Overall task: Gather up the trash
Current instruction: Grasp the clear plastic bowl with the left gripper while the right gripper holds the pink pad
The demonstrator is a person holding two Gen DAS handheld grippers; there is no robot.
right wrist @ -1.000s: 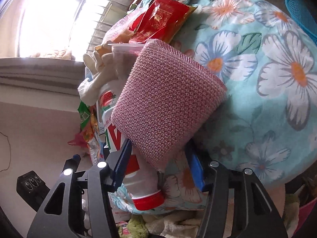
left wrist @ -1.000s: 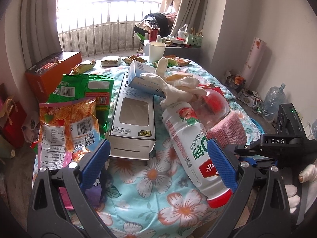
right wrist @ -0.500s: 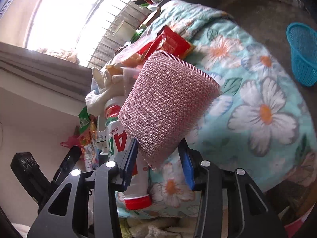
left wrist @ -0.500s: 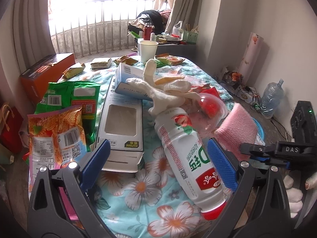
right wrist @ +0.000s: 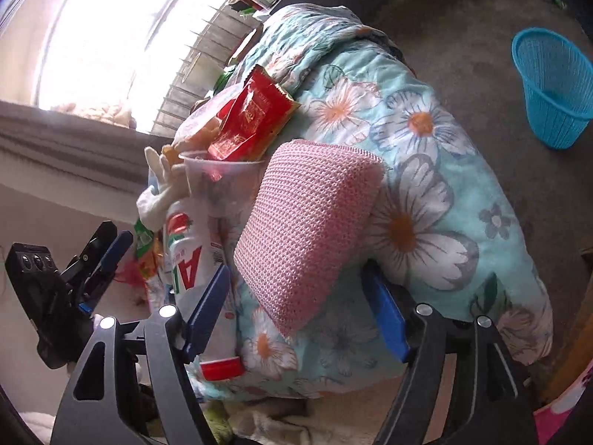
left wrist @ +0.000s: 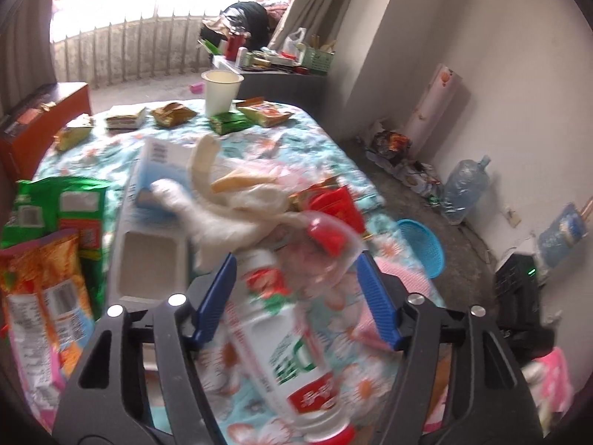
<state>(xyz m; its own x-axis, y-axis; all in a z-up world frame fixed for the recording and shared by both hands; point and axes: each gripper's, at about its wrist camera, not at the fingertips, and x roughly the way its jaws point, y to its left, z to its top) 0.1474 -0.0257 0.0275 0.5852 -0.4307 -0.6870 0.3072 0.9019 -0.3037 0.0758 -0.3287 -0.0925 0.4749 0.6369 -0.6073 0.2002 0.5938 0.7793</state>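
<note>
So my right gripper (right wrist: 296, 311) just opened off the pink sponge (right wrist: 307, 230), which sits loose between its jaws on the surface (right wrist: 444, 170). Left gripper (left wrist: 296, 293) has been closing around the bottle (left wrist: 281, 333), not touching yet. Blue basket (right wrist: 552, 89) is on the floor.

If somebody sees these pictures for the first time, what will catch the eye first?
Probably the pink knitted pad, lying on the flowered cloth between the open right tongs. Next, the white bottle with a red cap, between the left tongs. A blue basket stands on the floor beyond.
</note>
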